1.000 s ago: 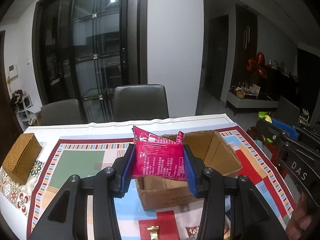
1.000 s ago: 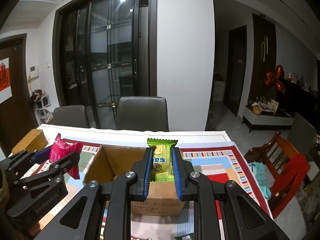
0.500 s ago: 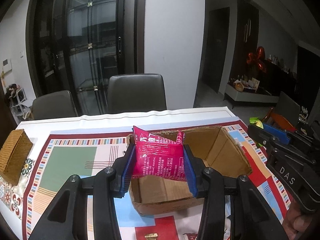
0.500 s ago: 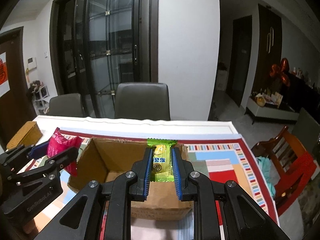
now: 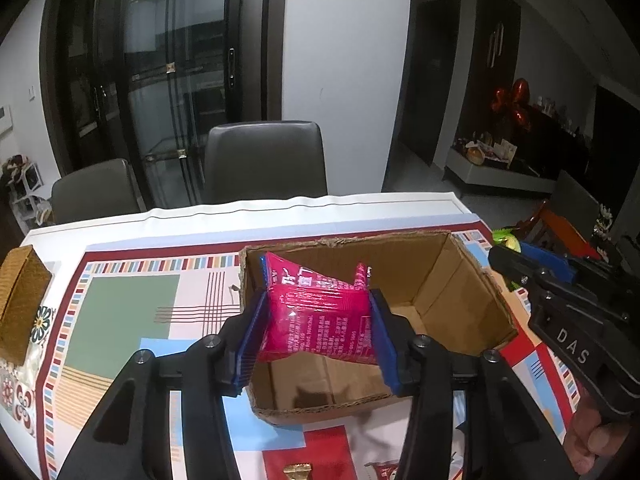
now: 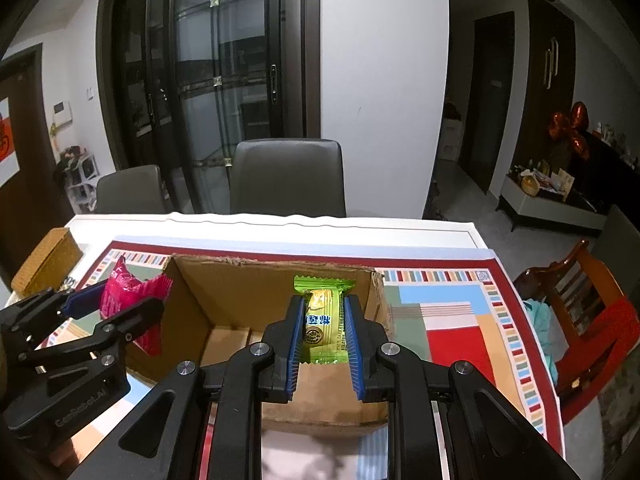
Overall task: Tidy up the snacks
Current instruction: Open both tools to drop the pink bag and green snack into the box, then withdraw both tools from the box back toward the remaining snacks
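An open cardboard box stands on a patterned table mat. My left gripper holds a pink snack packet over the box's left part. Its jaws are opening, but both blue pads still touch the packet's sides. My right gripper is shut on a green-and-yellow snack packet, held upright above the right half of the box. The box floor that shows is bare cardboard.
A woven brown box sits at the table's left edge. Two small wrapped snacks lie on the mat in front of the cardboard box. Grey chairs stand behind the table and a wooden chair at its right.
Both grippers have moved forward and down with their packets, from in front of the box to over its opening. The box looks larger and closer in both views.
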Tool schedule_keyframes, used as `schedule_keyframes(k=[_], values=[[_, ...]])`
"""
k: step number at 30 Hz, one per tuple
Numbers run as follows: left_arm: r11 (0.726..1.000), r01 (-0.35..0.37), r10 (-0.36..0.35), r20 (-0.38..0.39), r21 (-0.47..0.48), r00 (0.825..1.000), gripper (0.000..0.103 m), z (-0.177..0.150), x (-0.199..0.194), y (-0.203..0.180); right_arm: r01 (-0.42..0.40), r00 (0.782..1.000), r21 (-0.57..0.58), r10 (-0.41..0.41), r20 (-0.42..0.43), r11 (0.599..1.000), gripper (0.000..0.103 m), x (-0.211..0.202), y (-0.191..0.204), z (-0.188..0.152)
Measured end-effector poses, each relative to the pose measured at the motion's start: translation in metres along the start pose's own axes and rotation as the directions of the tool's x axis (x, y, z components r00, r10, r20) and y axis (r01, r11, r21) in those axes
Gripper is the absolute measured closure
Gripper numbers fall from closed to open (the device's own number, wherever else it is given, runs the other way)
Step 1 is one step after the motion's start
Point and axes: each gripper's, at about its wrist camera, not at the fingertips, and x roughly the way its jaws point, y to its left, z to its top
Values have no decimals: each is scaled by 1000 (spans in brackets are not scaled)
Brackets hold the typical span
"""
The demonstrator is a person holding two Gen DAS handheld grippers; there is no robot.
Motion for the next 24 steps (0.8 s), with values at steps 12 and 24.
schedule_keyframes(k=[12,24], values=[[999,-41,41,26,3,999,21,2,-11,6,50,998,-4,-49,36,999,34,-8,-6,2],[998,-56,57,68,-8,996,11,7,-30,11,63,996,21,-64,62,998,27,-21,-11,3]])
